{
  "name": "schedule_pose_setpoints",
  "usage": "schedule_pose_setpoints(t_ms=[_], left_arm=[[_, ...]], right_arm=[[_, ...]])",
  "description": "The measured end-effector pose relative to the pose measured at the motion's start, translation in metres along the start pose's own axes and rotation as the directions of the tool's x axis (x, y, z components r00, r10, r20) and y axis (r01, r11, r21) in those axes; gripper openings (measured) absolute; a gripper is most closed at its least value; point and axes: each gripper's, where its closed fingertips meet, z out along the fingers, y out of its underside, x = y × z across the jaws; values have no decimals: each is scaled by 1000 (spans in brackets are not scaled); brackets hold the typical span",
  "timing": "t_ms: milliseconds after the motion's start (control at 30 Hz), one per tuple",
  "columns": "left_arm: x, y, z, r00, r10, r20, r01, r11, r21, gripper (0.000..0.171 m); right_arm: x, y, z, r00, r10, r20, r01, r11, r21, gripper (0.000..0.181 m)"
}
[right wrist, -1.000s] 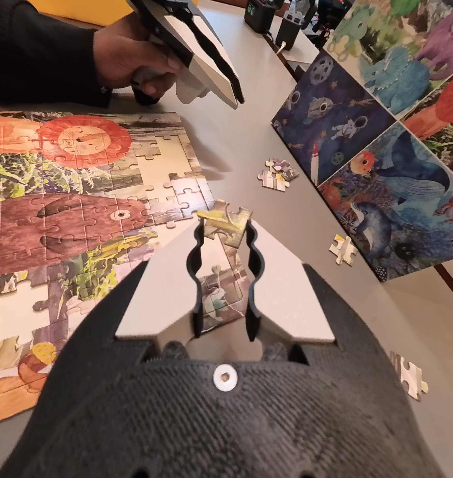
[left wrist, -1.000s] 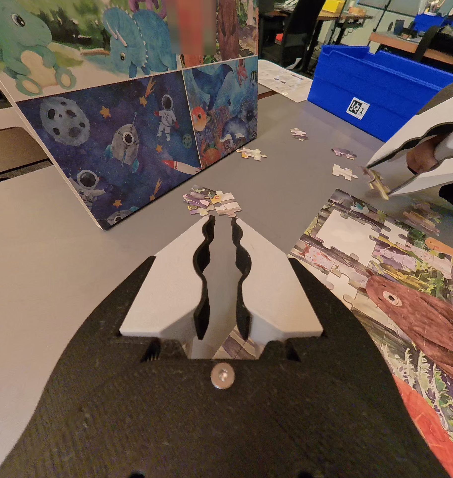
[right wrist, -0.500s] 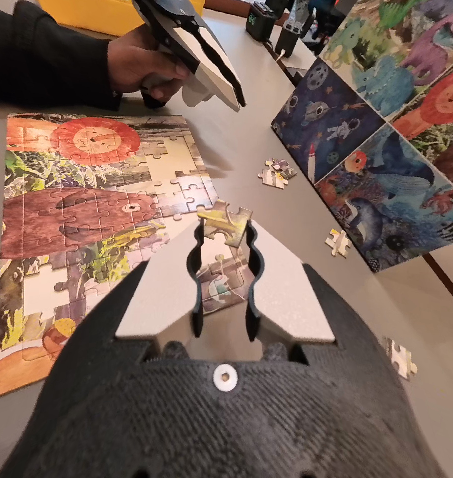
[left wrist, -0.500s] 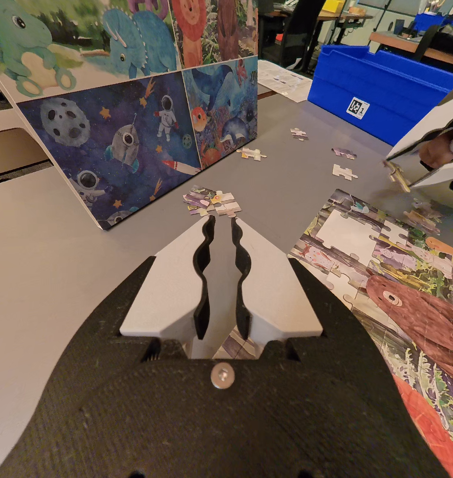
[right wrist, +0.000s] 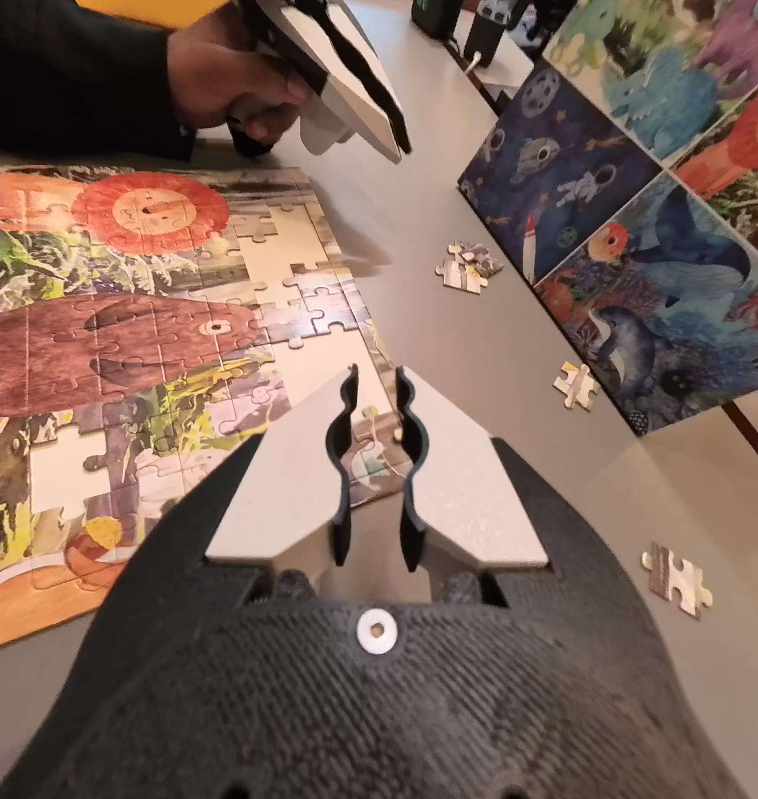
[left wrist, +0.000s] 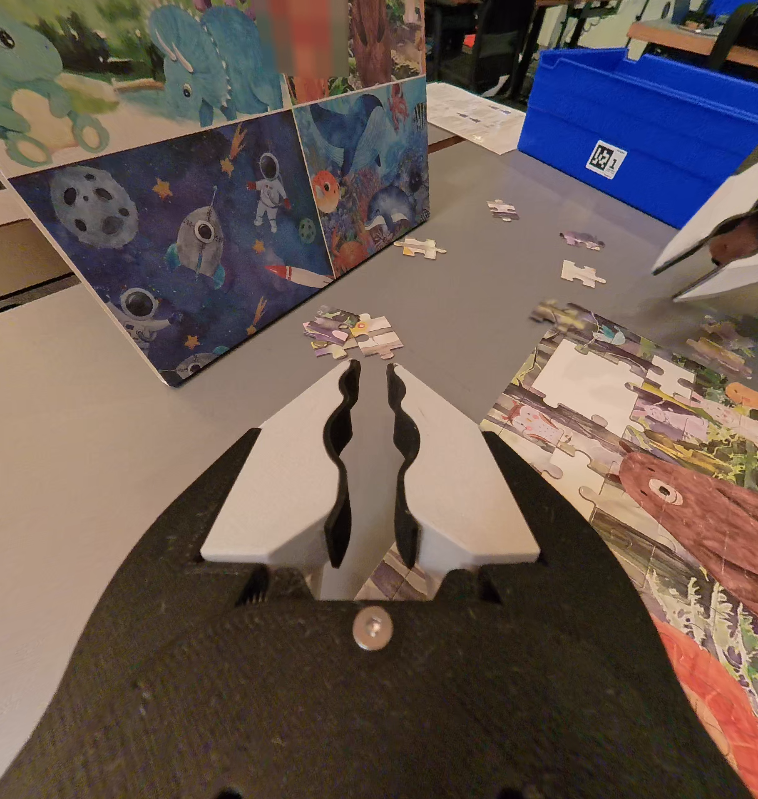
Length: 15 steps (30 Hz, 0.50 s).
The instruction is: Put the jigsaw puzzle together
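The left gripper (left wrist: 372, 367) hangs above the grey table (left wrist: 87, 454), its fingers a narrow gap apart with nothing between them. The right gripper (right wrist: 376, 372) is also slightly parted and empty, held over the near right edge of the jigsaw puzzle (right wrist: 122, 328). The puzzle lies flat, mostly assembled, with a lion and a brown animal showing and a few bare gaps. A small cluster of joined pieces (left wrist: 353, 333) sits just beyond the left gripper's tips, near the propped picture board (left wrist: 186, 225). Single loose pieces (left wrist: 581, 273) are scattered farther off, toward the blue bin (left wrist: 654, 129). A blurred piece (left wrist: 552, 313) lies at the puzzle's far corner.
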Motion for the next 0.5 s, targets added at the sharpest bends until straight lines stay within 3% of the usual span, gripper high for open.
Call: schedule_pose_setpoints(t_ms=[233, 367, 500], left_arm=[[3, 0, 1, 1000, 14, -2, -14, 1000, -5, 10], [5, 1, 2, 1000, 27, -4, -27, 1000, -11, 10], [6, 1, 2, 1000, 25, -6, -26, 1000, -11, 10]], right_arm=[[21, 28, -2, 992, 114, -56, -119, 988, -93, 27], [23, 45, 9, 981, 185, -59, -192, 970, -153, 42], [25, 53, 22, 965, 250, -78, -260, 950, -170, 43]])
